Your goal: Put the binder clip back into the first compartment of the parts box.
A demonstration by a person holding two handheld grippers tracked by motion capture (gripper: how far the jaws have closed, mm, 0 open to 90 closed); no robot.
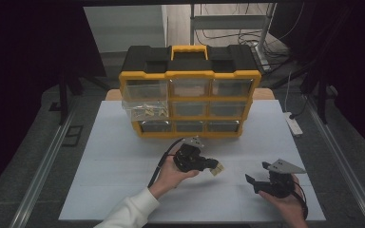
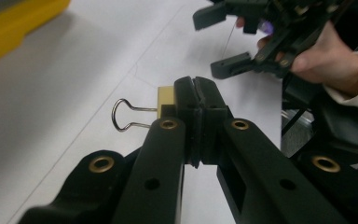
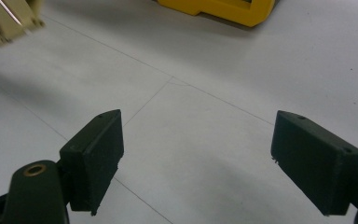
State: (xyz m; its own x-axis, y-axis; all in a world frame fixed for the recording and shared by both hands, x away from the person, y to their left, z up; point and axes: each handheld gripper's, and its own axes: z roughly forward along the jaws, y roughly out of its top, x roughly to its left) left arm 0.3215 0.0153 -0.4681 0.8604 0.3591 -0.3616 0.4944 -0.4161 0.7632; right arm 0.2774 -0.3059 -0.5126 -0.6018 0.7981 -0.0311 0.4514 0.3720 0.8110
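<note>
A cream binder clip (image 2: 166, 97) with wire handles is held between the closed jaws of my left gripper (image 2: 196, 95), a little above the white table. In the high view the left gripper (image 1: 212, 165) sits at the table's middle, the clip (image 1: 217, 169) sticking out toward the right. My right gripper (image 1: 258, 175) stands open to the right of it, apart from the clip. In the right gripper view its jaws (image 3: 198, 154) are spread wide over bare table, and the clip (image 3: 9, 18) shows at the top left.
A yellow and black drawer organiser (image 1: 190, 90) stands at the back of the white table (image 1: 123, 190). Its middle-left drawer (image 1: 147, 110) is pulled out and holds several cream clips. A power strip (image 1: 293, 123) lies off the table's right edge.
</note>
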